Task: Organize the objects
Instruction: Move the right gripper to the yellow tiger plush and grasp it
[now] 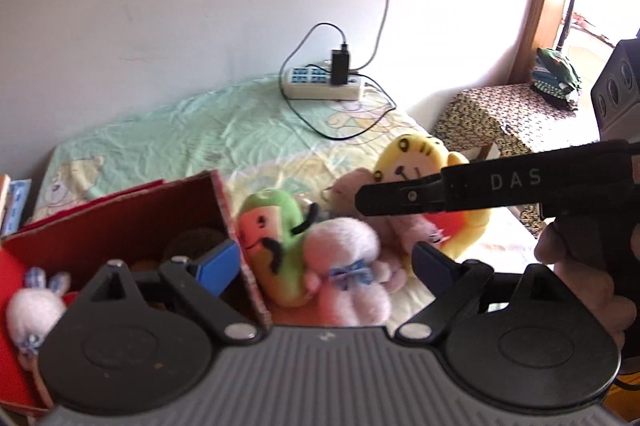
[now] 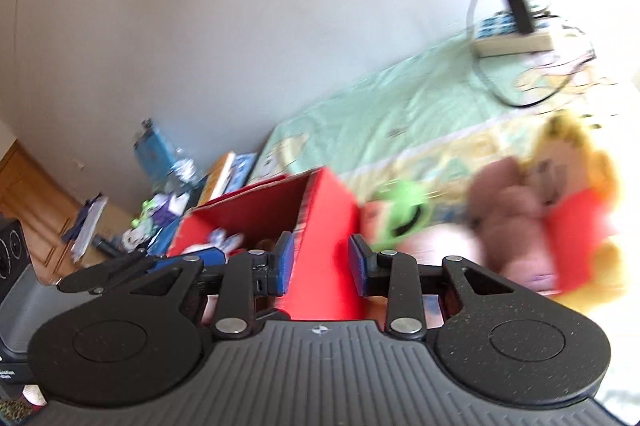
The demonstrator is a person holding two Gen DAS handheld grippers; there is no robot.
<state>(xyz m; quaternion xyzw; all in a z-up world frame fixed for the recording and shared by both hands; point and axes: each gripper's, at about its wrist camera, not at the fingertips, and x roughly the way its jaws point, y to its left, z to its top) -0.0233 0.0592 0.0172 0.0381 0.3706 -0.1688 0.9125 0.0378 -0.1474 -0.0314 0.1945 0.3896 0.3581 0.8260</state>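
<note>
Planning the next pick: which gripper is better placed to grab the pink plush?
Left. Its open gripper frames the pink plush just ahead. The right gripper faces the red box wall instead.

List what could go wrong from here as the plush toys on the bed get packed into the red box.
The left gripper hangs open with one finger inside the red box and the other outside, so it may catch the box wall. The pink plush overlaps the green plush, so one may drag the other. The right gripper reaches above the same pile, so the tools may collide.

left claw: spread wide, empty | right claw: parted, empty
</note>
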